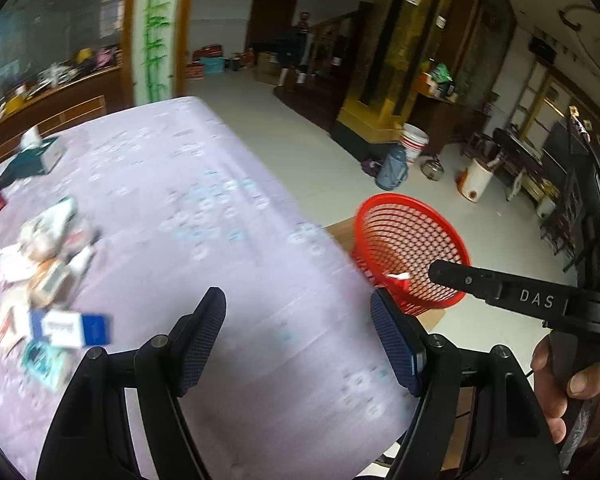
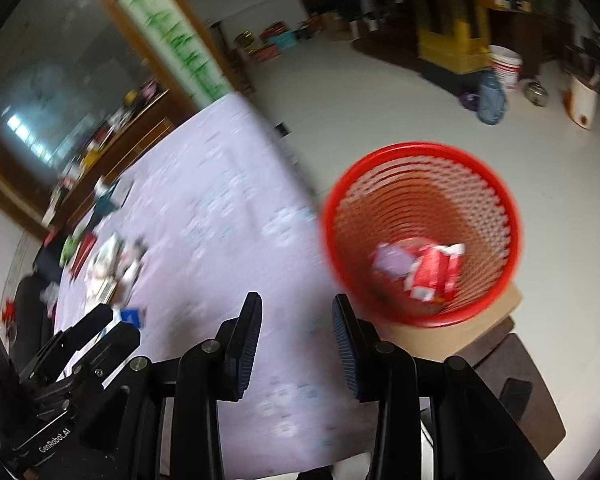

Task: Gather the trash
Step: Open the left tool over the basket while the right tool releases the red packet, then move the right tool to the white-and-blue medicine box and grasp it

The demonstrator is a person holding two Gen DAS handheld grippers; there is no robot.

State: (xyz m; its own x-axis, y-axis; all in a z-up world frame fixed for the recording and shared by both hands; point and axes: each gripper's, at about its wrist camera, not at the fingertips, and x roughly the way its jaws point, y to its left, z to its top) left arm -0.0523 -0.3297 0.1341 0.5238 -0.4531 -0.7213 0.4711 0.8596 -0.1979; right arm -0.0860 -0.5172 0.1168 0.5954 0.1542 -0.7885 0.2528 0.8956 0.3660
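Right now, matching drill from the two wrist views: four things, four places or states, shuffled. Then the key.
Things:
1. red mesh basket
2. red and white packaging
3. pile of small boxes
4. left gripper

Places or states:
A. open, nothing between its fingers
B. on the lilac tablecloth, far from the basket
C. on a cardboard box beside the table
D. lying in the bottom of the basket

Pairs: 1-C, 2-D, 3-B, 4-A
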